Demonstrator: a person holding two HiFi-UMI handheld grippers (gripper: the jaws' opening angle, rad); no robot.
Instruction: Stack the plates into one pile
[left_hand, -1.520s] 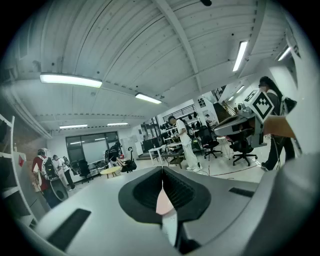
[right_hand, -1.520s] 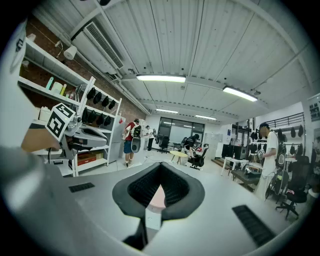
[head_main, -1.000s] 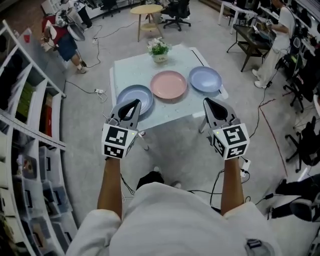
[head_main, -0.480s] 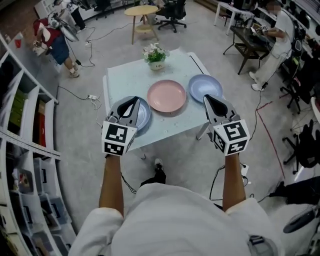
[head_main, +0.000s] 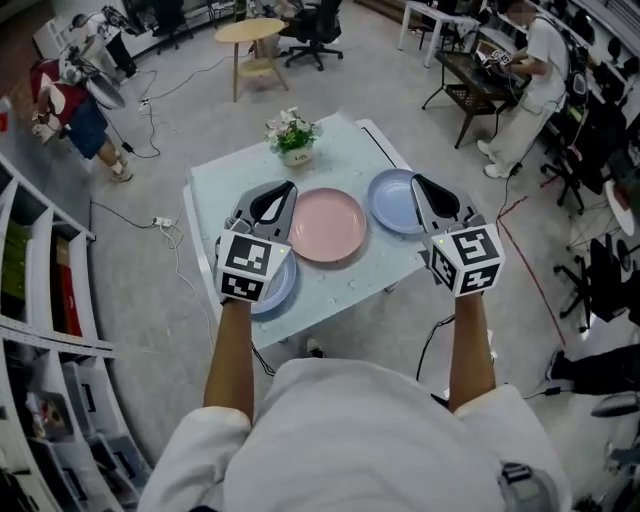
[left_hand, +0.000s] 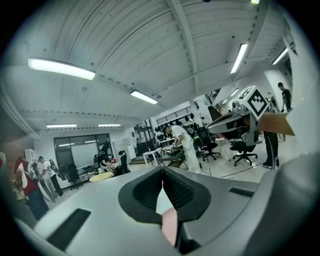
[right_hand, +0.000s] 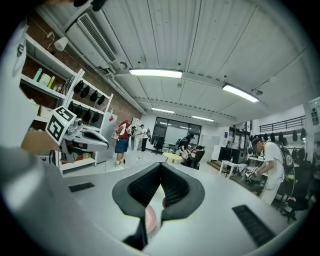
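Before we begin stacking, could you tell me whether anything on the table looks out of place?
Nothing stands out. The pink plate, left blue plate and right blue plate lie flat on the table, the flower pot stands upright, and the left gripper and right gripper are shut, empty.

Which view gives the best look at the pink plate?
The head view: nearly the whole pink plate shows on the table, between the left blue plate and the right blue plate. The left gripper view and right gripper view each show only a pink sliver low in the frame.
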